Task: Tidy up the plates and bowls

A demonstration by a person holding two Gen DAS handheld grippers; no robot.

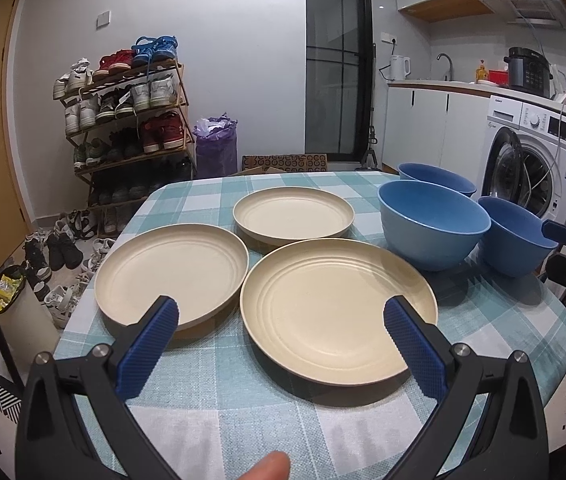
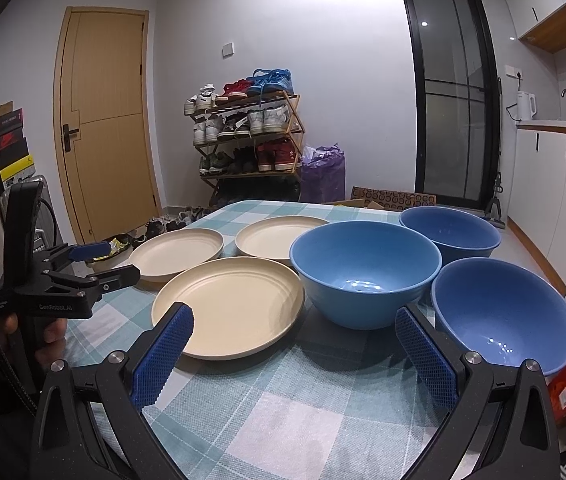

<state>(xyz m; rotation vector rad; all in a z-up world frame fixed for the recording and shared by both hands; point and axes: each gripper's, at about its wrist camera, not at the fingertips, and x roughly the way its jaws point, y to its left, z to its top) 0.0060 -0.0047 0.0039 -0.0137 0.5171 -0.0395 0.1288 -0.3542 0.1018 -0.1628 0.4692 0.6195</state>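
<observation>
Hovering spread and empty, both the left tongs (image 1: 281,320) and right tongs (image 2: 295,330) face the nearest plate (image 1: 337,310). Its shallow rim could slip a pinch and knock the blue bowl (image 2: 365,270) just beside it.

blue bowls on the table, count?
3. Nearest round blue bowl at the table's right edge, lighter blue bowl beside the cream plates, third blue bowl behind them. All separate, none stacked or hidden.
</observation>
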